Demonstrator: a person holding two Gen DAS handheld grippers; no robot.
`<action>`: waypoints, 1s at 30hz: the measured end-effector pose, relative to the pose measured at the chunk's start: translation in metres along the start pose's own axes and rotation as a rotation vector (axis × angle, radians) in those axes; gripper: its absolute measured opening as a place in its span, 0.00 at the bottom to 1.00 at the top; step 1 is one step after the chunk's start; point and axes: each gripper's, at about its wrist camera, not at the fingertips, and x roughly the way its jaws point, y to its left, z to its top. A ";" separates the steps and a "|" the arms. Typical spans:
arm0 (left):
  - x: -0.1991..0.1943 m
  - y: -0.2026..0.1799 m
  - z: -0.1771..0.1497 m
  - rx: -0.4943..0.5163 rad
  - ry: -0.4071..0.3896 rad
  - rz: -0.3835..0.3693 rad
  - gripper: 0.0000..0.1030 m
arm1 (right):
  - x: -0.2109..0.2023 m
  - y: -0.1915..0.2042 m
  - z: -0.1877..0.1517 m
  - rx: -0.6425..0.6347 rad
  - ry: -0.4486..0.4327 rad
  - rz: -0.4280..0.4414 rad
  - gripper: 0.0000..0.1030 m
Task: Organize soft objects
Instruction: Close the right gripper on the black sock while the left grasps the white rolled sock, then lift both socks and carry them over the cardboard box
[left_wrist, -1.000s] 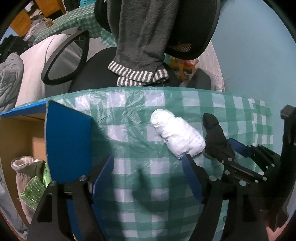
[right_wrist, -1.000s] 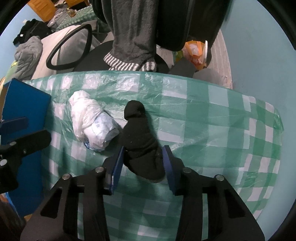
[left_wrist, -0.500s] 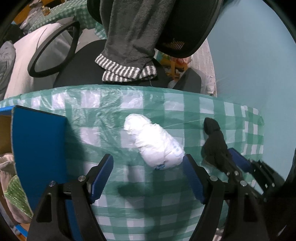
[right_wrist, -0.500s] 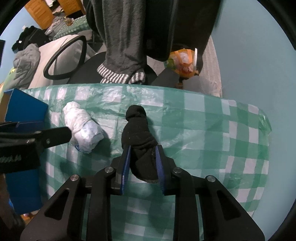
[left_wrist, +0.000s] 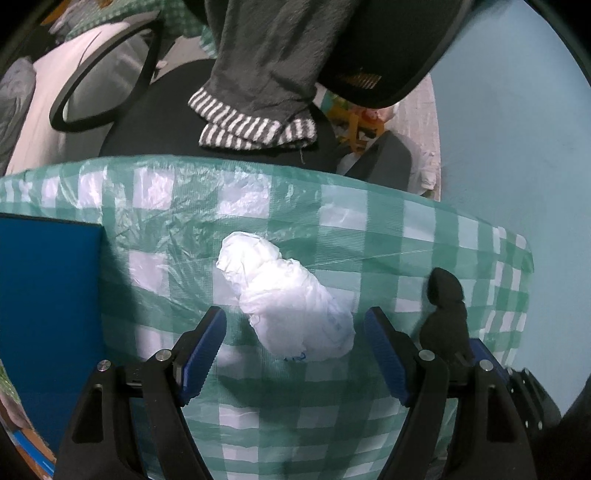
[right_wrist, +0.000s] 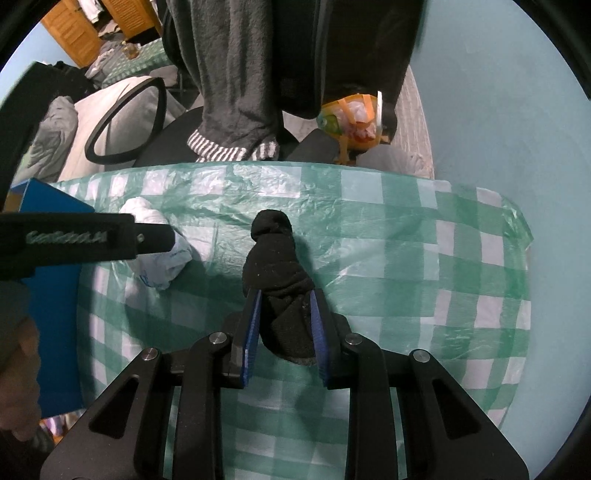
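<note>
Right gripper, angled steeply down, clamps the black sock; left gripper hangs spread over the white bundle.

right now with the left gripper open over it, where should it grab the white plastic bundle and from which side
Grip the white plastic bundle across its fat lower end, coming straight down from above. It lies flat on the checked tablecloth, long axis running diagonally away, and the wide end already sits between the open fingers of the left gripper. The narrow far end looks looser.
</note>
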 end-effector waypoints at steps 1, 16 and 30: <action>0.002 0.001 0.001 -0.005 0.007 0.002 0.76 | 0.000 -0.001 -0.001 0.000 -0.002 0.003 0.24; 0.001 0.000 -0.013 0.105 -0.007 0.054 0.46 | -0.008 -0.001 -0.001 -0.012 -0.021 0.048 0.22; -0.028 0.009 -0.042 0.183 -0.093 0.080 0.42 | -0.023 0.013 -0.013 -0.026 -0.046 0.074 0.21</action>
